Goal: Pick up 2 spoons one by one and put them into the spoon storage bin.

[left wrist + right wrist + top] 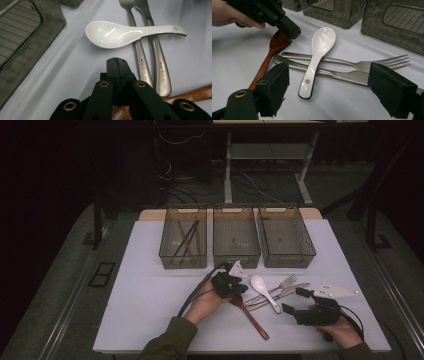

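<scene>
Nearest the high camera, two sleeved forearms come up from the bottom edge, each hand holding a hand-held gripper over the white tabletop [150,310]. On the person's left, the left hand-held gripper [239,289] hovers just above the bowl end of a wooden spoon [252,316], whose handle runs back toward the person. Seen in the left gripper view, its two black jaws are pressed flat together with nothing between them; the wooden spoon's brown surface passes beneath and behind them, and whether jaw and wood touch cannot be told.

Just beyond those closed jaws lies a white ceramic spoon [112,35], bowl up, its handle resting across a steel fork [140,57] and a steel knife [160,67] that lie side by side.

To the right, the right hand-held gripper [295,301] has its jaws spread wide and empty. In the right gripper view the ceramic spoon's handle end sits between the two pads, lower and just ahead of them, with the knife blade passing close to the right pad.

Three translucent grey bins [236,237] stand in a row at the tabletop's far side; the left one holds dark chopsticks [184,240].
</scene>
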A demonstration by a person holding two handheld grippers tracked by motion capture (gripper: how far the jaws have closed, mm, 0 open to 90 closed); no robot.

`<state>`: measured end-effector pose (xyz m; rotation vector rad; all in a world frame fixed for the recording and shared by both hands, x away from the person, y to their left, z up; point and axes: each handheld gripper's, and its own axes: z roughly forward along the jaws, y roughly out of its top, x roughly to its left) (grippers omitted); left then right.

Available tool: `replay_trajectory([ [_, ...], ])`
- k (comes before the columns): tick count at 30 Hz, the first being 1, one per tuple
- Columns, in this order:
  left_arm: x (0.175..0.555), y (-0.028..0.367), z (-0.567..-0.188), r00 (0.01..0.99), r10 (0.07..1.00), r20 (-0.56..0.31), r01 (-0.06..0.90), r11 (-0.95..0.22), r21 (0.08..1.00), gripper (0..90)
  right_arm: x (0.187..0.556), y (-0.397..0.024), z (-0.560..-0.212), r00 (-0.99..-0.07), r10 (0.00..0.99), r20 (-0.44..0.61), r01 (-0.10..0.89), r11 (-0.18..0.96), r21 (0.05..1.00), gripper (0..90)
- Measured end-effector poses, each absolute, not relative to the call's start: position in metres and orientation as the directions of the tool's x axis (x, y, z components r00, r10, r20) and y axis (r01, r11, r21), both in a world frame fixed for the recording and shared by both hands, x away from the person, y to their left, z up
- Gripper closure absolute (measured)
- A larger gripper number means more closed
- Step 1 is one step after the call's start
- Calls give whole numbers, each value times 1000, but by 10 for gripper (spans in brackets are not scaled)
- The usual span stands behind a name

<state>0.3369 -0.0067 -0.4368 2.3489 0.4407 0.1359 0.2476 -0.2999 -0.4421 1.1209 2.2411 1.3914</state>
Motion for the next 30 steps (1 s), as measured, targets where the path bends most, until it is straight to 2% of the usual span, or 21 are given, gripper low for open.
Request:
replay_trajectory([
  [14,334,-8,-441,939,343,-27,281,-718,637,894,248,-299,-442,-665,731,154,466,244,850,172],
  [30,326,12,-436,940,341,-29,290,-750,594,894,248,-299,-443,-668,729,148,466,254,847,172],
])
